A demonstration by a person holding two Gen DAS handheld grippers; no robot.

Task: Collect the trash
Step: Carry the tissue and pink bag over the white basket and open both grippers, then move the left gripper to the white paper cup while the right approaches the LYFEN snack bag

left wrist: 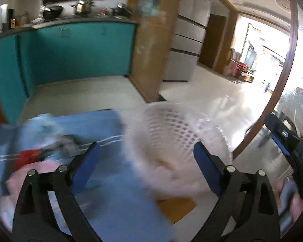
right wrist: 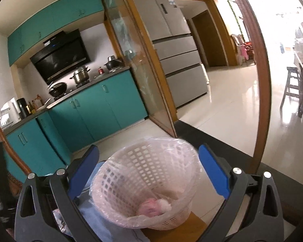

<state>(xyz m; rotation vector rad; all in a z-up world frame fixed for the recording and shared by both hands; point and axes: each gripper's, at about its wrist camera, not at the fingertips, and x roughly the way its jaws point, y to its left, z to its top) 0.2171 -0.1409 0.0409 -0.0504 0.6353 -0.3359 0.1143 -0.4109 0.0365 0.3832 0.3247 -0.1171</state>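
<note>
A pale lattice basket (right wrist: 143, 173) lined with a clear plastic bag stands on a wooden surface (right wrist: 177, 234), beside a blue cloth (right wrist: 111, 221). Pink and white crumpled trash (right wrist: 153, 207) lies at its bottom. My right gripper (right wrist: 148, 148) is open, and the basket shows between its blue fingers. The left wrist view is blurred. In it my left gripper (left wrist: 146, 147) stands wide open over the near rim of the basket (left wrist: 177, 133), with nothing between its pads. Red trash (left wrist: 30, 157), pale crumpled trash (left wrist: 44, 125) and a pink piece (left wrist: 26, 181) lie on the blue cloth (left wrist: 111, 211) at the left.
Teal cabinets (right wrist: 95, 109) carrying pots line the back left. A wooden-framed glass partition (right wrist: 143, 76) and a grey fridge (right wrist: 177, 60) stand behind the basket. A dark stool (right wrist: 293, 88) sits on the glossy tiled floor (right wrist: 232, 104) at the right.
</note>
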